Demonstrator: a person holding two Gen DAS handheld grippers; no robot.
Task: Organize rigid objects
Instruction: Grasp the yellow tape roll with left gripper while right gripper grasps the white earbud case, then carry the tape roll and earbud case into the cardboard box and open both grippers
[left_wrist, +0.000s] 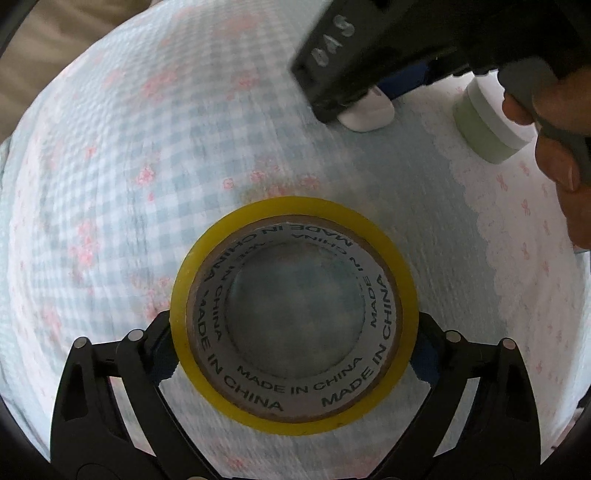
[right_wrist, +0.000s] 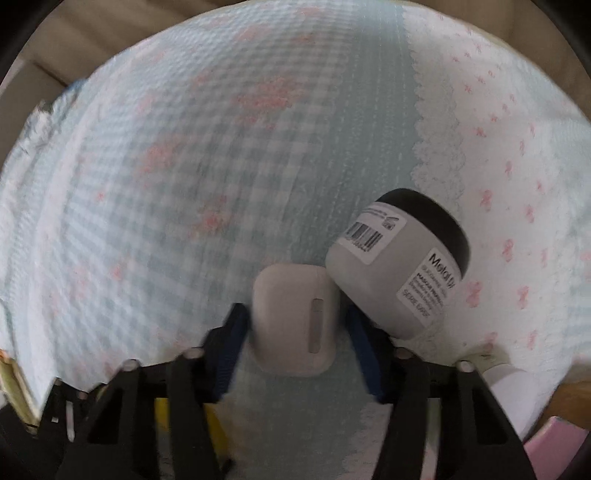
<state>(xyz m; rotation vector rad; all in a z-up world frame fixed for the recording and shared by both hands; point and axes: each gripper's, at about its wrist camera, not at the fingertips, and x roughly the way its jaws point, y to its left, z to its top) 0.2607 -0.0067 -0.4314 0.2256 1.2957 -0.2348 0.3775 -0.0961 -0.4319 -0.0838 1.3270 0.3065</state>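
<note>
My left gripper (left_wrist: 294, 360) grasps one yellow tape roll (left_wrist: 294, 315) across its rim, hole facing the lens, lower centre of the left view, so it lifts without rolling. My right gripper (right_wrist: 295, 334) brackets one white case (right_wrist: 294, 320); fingers (right_wrist: 229, 347) appear to touch it, grip unconfirmed. One grey jar (right_wrist: 400, 262) leans against the case. One pale green jar (left_wrist: 487, 123), upper right. Everything lies over the checked bedspread (left_wrist: 147, 184).

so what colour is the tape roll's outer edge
Yellow, on the tape roll; clearest in the left wrist view.
</note>
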